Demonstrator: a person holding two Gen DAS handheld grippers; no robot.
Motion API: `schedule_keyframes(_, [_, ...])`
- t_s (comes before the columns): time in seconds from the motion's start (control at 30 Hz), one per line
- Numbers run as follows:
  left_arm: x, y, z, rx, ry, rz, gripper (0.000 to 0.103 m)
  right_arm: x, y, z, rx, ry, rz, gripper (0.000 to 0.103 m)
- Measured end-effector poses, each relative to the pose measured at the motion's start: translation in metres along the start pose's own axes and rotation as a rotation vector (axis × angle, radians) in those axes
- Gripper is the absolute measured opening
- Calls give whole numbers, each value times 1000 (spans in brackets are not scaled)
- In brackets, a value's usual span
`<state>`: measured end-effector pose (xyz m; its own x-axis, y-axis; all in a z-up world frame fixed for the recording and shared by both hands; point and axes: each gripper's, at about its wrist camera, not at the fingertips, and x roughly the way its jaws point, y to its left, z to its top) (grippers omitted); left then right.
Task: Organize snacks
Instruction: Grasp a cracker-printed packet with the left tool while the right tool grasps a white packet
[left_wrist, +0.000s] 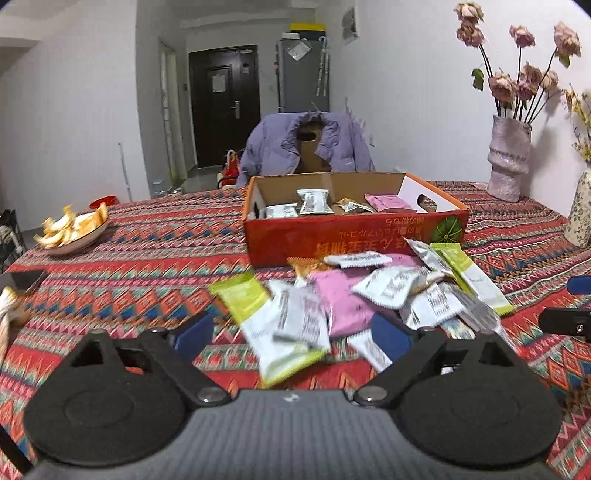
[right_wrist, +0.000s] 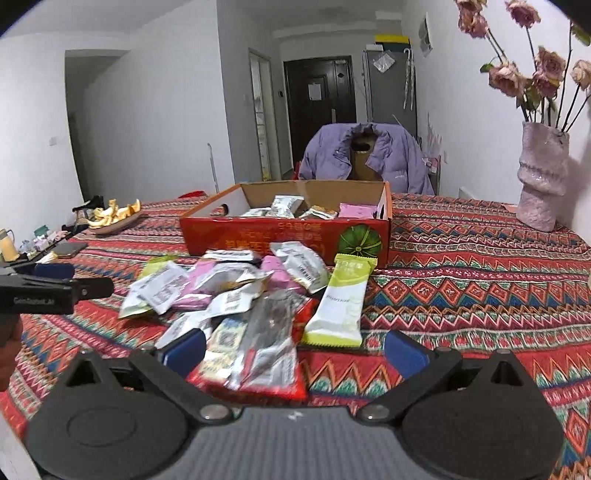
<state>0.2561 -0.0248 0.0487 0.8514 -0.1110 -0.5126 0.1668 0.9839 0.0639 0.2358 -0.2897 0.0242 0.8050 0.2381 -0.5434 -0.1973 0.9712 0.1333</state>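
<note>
Red zigzag-patterned cloth (left_wrist: 155, 251) covers the whole table. Nearest, the left gripper (left_wrist: 293, 334) hovers with its blue fingers wide apart, holding nothing. A green and white snack packet (left_wrist: 271, 332) lies between them on the cloth. The right gripper (right_wrist: 293, 349) is also spread wide and holds nothing, with a clear packet with red edges (right_wrist: 258, 350) lying between its fingers. Just past both sits a messy pile of snack packets (right_wrist: 236, 284), pink, silver and green. Touching the far side of the pile is an open red cardboard box (left_wrist: 354, 236) with a few packets inside. Far left sits a plate of orange peels (left_wrist: 72, 230). Far right stands a pink vase of dried roses (left_wrist: 508, 158).
</note>
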Motion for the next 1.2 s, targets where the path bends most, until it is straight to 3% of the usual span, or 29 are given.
schedule_keyframes(0.1, [23, -4, 16, -3, -1, -19, 89, 23, -10, 14, 29, 1, 7, 100])
schedule_keyframes(0.27, [74, -10, 49, -54, 47, -152, 89, 71, -25, 43, -9, 13, 75, 86])
schedule_keyframes(0.4, [119, -23, 60, -59, 90, -157, 87, 124, -40, 59, -53, 52, 182, 74])
schedule_keyframes(0.47, [144, -26, 63, -90, 141, -153, 80, 148, -47, 65, -45, 81, 241, 72])
schedule_keyframes(0.63, [177, -29, 63, -121, 201, -195, 78, 181, -57, 70, -23, 100, 352, 72])
schedule_keyframes(0.7, [183, -29, 62, -122, 216, -199, 75, 186, -59, 69, -14, 98, 379, 69])
schedule_keyframes(0.77, [188, -28, 61, -145, 240, -211, 72, 188, -60, 67, -8, 117, 402, 59])
schedule_keyframes(0.87, [190, -27, 60, -163, 237, -201, 65, 189, -56, 66, -37, 139, 383, 57])
schedule_keyframes(0.93, [187, -26, 61, -175, 242, -204, 61, 187, -57, 67, -13, 151, 384, 49])
schedule_keyframes(1.1, [171, -26, 62, -186, 224, -206, 44, 171, -55, 66, -8, 110, 327, 48])
schedule_keyframes(1.2, [150, -29, 65, -156, 170, -216, 42, 153, -53, 68, 6, 67, 302, 48])
